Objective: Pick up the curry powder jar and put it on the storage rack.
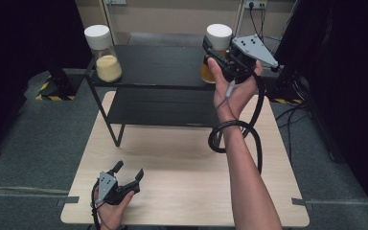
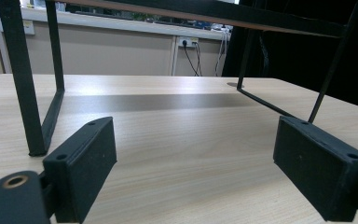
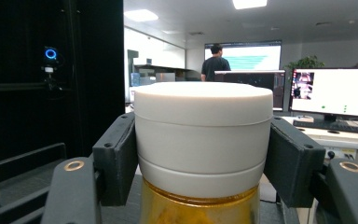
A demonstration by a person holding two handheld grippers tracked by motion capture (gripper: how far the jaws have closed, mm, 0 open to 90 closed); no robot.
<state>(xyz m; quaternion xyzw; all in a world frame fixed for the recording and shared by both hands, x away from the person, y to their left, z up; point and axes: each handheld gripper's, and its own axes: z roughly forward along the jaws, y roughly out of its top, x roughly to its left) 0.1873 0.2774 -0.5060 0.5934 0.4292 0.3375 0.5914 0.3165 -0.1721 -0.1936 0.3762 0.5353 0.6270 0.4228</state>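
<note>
Right gripper up at the far right corner of the black shelf, jaws clamped on the white lid of the amber jar standing there. Left gripper low over the wooden table near its front edge, jaws wide apart, holding nothing. Second jar, pale grains inside, at the shelf's far left corner.
</note>
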